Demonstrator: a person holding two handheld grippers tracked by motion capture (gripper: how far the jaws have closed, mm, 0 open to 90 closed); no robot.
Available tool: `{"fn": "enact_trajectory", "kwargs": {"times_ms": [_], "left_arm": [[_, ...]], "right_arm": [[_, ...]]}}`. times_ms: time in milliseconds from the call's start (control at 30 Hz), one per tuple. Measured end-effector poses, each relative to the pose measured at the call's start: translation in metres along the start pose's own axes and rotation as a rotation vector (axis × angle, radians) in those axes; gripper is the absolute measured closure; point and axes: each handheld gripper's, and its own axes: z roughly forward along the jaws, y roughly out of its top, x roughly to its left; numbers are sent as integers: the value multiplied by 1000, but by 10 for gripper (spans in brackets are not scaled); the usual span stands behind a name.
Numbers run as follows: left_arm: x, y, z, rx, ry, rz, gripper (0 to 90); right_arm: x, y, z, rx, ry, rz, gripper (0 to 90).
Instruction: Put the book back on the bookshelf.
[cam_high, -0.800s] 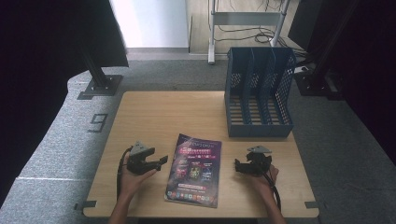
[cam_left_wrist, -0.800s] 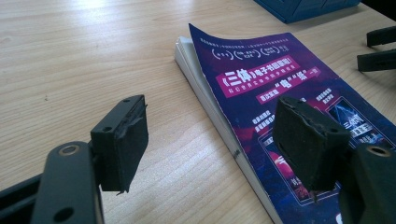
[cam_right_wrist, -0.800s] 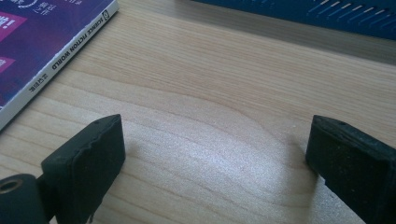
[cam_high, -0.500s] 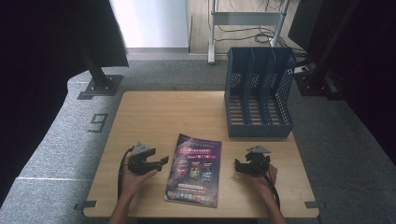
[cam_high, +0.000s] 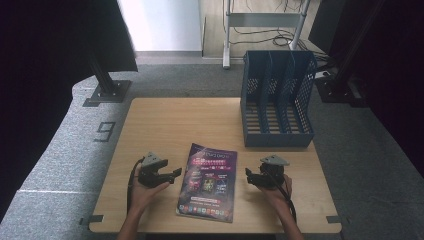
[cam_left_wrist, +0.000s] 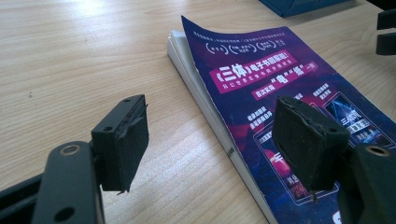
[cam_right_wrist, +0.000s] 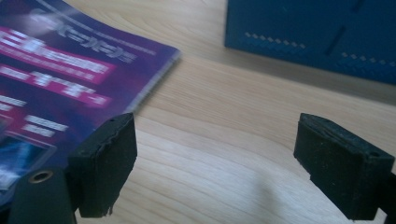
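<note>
Two grippers flanking one magazine: nothing shifted, nothing yet held

Item 1. Magazine (cam_high: 207, 182), purple cover with white and pink print, lay flat near the front edge of the wooden table (cam_high: 180, 120), between the two hands. Its position matched the frames from under a second earlier. Its upper cover corner curled slightly off the pages beneath, as the left gripper view showed.

Item 2. Left gripper (cam_high: 172, 175), just beside the magazine's left edge. Jaws stood wide apart, one over bare wood, the other over the cover; nothing between the pads. It had not moved.

Item 3. Right gripper (cam_high: 248, 176), near the magazine's right edge but clear of it. Jaws were spread wide, over bare table, empty. Likewise unmoved.

Item 4. Blue file rack (cam_high: 276, 97), three slots, stood upright at the far right of the table, well apart from the magazine.

Assessment: with no change across the interval, the work looked to be at its very start, the approach to the magazine not yet made.
</note>
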Motion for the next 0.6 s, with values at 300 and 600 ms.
{"fn": "enact_trajectory", "kwargs": {"times_ms": [300,600], "left_arm": [[2,6,3,-13,-9,-4,278],[0,11,6,-16,-22,12,278]], "right_arm": [[8,5,-12,-39,42,12,136],[16,8,-13,-49,65,20,138]]}}
